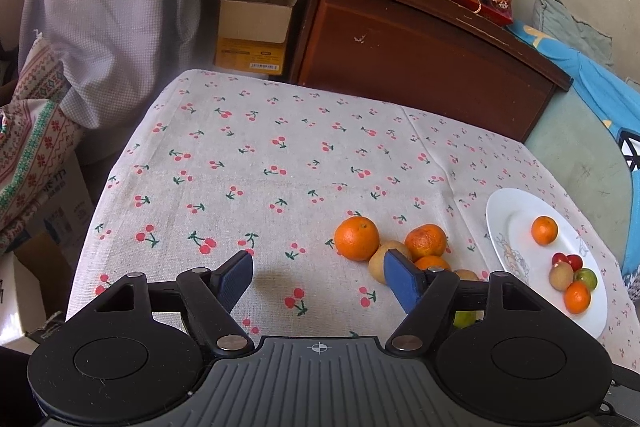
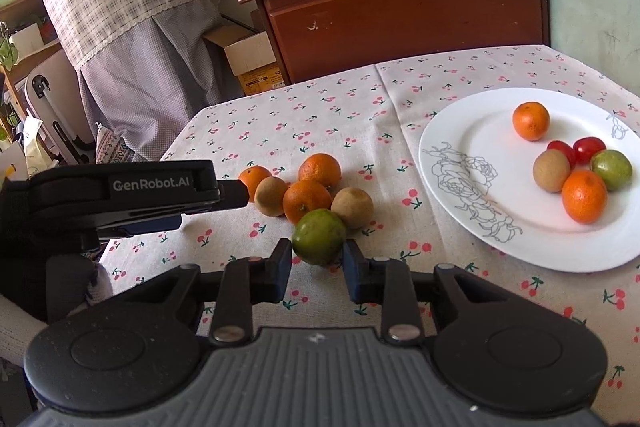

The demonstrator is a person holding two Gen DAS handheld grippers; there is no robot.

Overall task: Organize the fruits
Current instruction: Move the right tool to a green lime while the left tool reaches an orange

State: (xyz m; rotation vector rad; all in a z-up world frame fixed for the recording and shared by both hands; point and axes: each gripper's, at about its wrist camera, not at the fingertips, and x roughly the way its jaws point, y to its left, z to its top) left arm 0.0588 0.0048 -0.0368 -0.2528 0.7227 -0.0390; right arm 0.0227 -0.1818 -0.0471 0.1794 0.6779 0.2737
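Left tool open over cherry-print tablecloth, oranges beside it, white plate right

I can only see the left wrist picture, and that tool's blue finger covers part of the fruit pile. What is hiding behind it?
Observer: A green fruit, at the near edge of the pile, touching an orange and a brown fruit.
Visitor: Is anything going for it?
Observer: Yes, the right tool. Its pads look pressed on both sides of the green fruit, which rests on the tablecloth.
Visitor: How many fruits are in that pile altogether?
Observer: Six: three oranges, two brown ones and the green one.
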